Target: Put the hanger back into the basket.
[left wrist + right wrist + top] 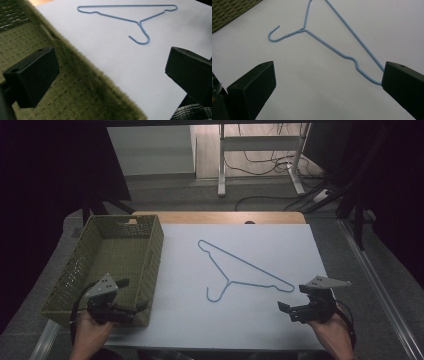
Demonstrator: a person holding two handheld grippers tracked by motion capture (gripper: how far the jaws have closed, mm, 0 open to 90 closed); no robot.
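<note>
Hanger (245, 270) just beside right gripper (299, 304)

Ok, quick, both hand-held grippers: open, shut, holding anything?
Left hand-held gripper: open, holding nothing, over the green basket.
Right hand-held gripper: open, holding nothing, beside the blue hanger.

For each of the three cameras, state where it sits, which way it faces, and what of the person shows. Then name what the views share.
High view: above the near table edge, looking forward and down; both forearms, left gripper, right gripper.
Left gripper view: rides the left gripper over the green basket, facing the blue hanger; open jaws.
Right gripper view: rides the right gripper, facing the hanger's end; open jaws.
Shared: hanger, basket, white table.
</note>
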